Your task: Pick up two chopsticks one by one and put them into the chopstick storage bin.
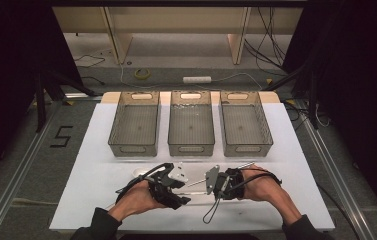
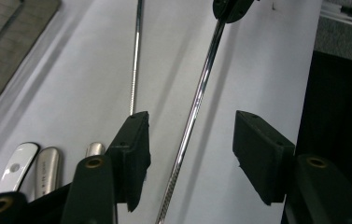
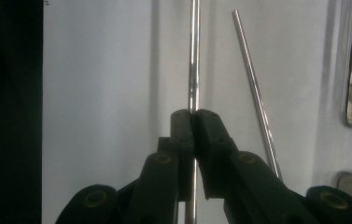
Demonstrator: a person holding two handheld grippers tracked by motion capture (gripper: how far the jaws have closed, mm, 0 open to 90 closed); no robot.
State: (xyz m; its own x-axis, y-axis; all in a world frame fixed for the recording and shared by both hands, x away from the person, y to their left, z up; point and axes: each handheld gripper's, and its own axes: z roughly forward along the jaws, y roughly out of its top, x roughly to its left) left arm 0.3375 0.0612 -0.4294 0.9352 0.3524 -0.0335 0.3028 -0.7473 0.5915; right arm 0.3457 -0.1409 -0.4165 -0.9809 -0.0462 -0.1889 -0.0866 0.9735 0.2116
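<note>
A: From the high view, what is happening on the white desk (image 1: 101, 130)?

B: The right claw (image 1: 207, 182) is holding a thin metal rod (image 1: 196, 183) out level toward the left claw (image 1: 182, 185), near the desk's near edge. Three grey mesh bins (image 1: 135, 125) are sitting side by side at the far side, well apart from both hands.

A: And in the left claw's own view?

B: Its jaws are standing about half apart, pressing on nothing. The held rod (image 2: 197, 105) is passing through the gap between them, closer to the left-hand pad (image 2: 134, 156). A second rod (image 2: 136, 60) is lying on the desk farther off, and a few spoon handles (image 2: 47, 168) are resting at the near left.

A: The right claw's view?

B: The jaws are clamped tight on the rod (image 3: 193, 60), which is running straight out from between the pads. The other rod (image 3: 255, 93) is lying just to the right.

A: How should this handover go?

B: I would judge the left claw needs the rod centred between its pads before closing, squarely across the shaft. The right claw should be keeping its grip firm until the left is pinching fully, since a thin smooth rod may slip or swing.
</note>
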